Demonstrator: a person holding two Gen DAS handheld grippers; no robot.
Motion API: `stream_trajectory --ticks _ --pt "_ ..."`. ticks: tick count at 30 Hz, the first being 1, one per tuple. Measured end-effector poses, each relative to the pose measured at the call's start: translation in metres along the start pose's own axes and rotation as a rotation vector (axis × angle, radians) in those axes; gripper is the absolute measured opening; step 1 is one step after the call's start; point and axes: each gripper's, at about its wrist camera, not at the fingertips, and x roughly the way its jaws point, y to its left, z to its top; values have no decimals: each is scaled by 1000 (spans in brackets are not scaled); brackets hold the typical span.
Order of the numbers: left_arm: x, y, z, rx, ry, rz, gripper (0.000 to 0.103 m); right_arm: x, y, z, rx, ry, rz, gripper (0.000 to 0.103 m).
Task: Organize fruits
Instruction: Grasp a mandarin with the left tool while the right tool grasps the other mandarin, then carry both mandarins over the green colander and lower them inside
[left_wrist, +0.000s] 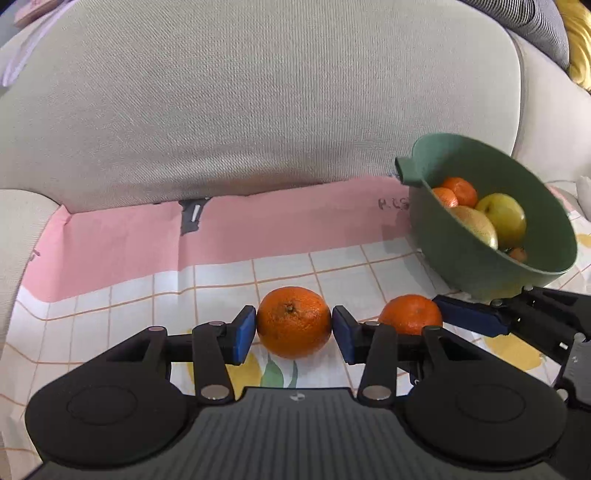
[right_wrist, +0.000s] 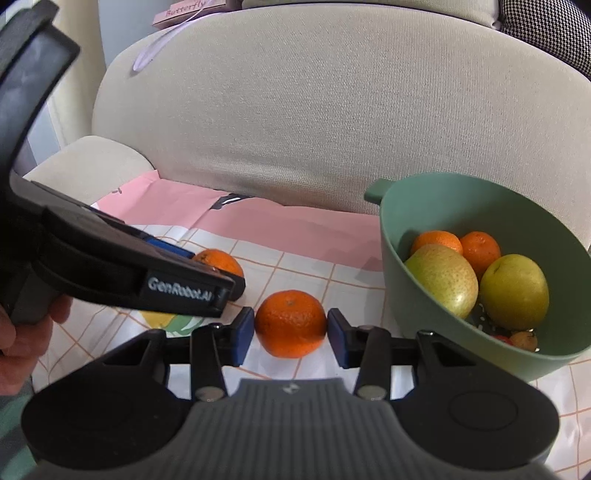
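Note:
In the left wrist view my left gripper (left_wrist: 294, 329) is shut on an orange (left_wrist: 294, 320), its blue pads pressed to both sides, just over the checked tablecloth (left_wrist: 140, 295). A second orange (left_wrist: 410, 314) lies right of it, with a blue finger (left_wrist: 469, 318) of my right gripper against its far side. In the right wrist view my right gripper (right_wrist: 290, 329) is shut on that second orange (right_wrist: 290, 321). The first orange (right_wrist: 218, 261) is half hidden behind the left gripper's fingers (right_wrist: 192, 282). A green bowl (right_wrist: 386, 229), also at right (left_wrist: 415, 173), holds two oranges, a pear (right_wrist: 443, 278) and a yellow-green apple (right_wrist: 515, 290).
A beige sofa back (left_wrist: 258, 92) rises close behind the cloth, with an armrest (right_wrist: 92, 158) at the left. A pink band (left_wrist: 258, 229) edges the cloth at the back. A hand (right_wrist: 22, 347) holds the left gripper. Small fruits (right_wrist: 524, 339) lie at the bowl's bottom.

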Motion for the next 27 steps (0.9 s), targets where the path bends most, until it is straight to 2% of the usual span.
stream_trajectory --ticks 7,16,22,27 --pt "-29 -3 1 -19 -33 13 51 -22 -2 0 -7 -29 -6 40" --pt "-67 -18 5 -12 -87 1 51 -65 -3 4 -32 -123 -11 40" --pt "-86 -30 9 -8 -115 -13 51 -97 -13 3 -28 -178 -37 40" --pt "-98 -49 13 34 -135 -25 51 -121 -29 5 3 -228 -77 40"
